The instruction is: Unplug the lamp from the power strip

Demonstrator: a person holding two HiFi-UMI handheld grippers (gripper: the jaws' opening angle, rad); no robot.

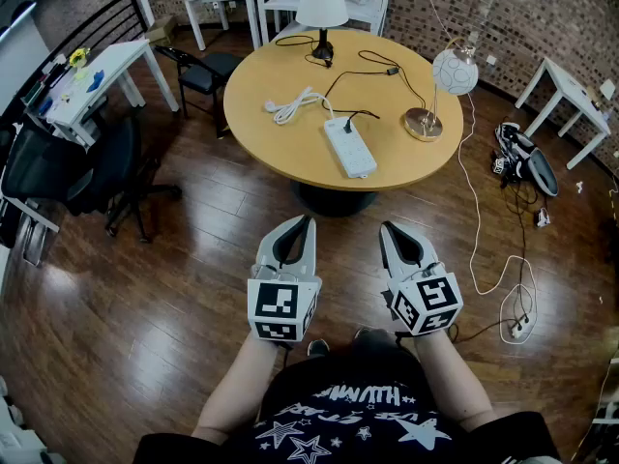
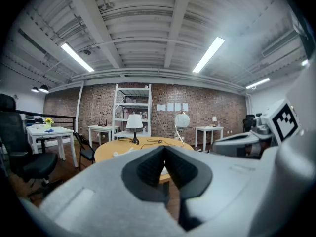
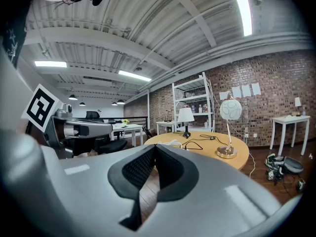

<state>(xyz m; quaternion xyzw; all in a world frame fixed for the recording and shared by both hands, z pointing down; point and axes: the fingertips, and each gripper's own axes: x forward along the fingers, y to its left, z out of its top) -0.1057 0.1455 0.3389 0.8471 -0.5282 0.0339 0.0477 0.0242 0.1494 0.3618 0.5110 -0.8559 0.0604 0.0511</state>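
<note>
Looking steeply down in the head view, the scene runs from a white desk (image 1: 102, 66) and a black office chair (image 1: 68, 167) at the far left, across a dark wood floor (image 1: 145, 298), to a round wooden table (image 1: 253, 114) in the upper middle. The left gripper (image 1: 309, 218) is held low and close to the camera, short of the table and well apart from everything on it. Its own view shows its two dark jaws pressed together with nothing between them. On the left part of the tabletop lies a loosely bundled white cord (image 1: 293, 106). Just to the right of it, the white power strip (image 1: 350, 147) lies flat near the table's front edge, at a slight angle. Behind it, at the table's far edge, stands the lamp (image 1: 322, 8), with a white shade and a black base. A thin black cord (image 1: 391, 70) winds over the tabletop between the lamp and the strip, and its end reaches the strip's far end. Farther right, a globe lamp (image 1: 454, 72) on a round metal foot stands near the table's right edge. The right gripper (image 1: 385, 226) is held beside the left one, also short of the table, with its jaws closed tight on nothing. At the far right, a small white table (image 1: 566, 85) stands near the brick wall (image 1: 455, 8).
</note>
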